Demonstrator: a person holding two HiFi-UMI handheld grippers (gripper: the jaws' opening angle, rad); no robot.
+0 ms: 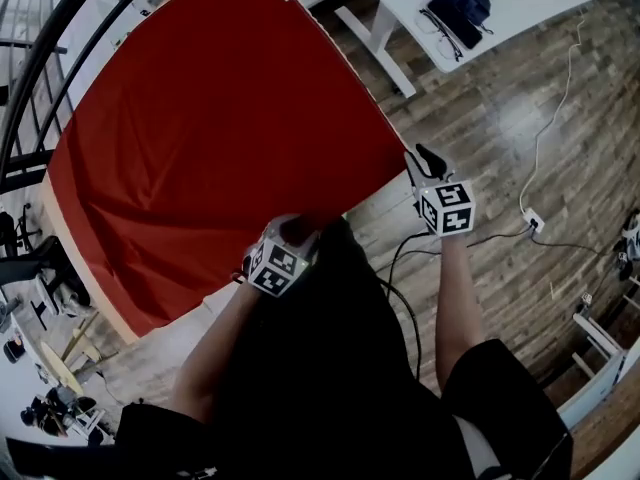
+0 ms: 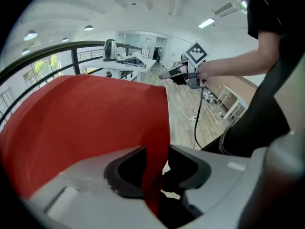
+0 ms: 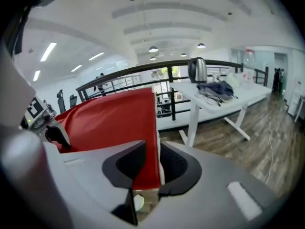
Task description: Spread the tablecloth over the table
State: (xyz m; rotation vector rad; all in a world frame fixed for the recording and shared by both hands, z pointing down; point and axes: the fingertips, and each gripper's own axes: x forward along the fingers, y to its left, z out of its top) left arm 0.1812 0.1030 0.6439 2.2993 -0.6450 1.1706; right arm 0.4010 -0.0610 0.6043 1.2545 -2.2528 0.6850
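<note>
Grey left gripper (image 2: 157, 151) has its jaws parted, with the red tablecloth's (image 1: 220, 138) edge loose between them. Right gripper (image 3: 152, 147) is spread too, at the near corner. The tablecloth covers the wooden table (image 1: 73, 238).

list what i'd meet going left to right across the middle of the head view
red fabric tablecloth → left gripper → right gripper → white power strip
</note>
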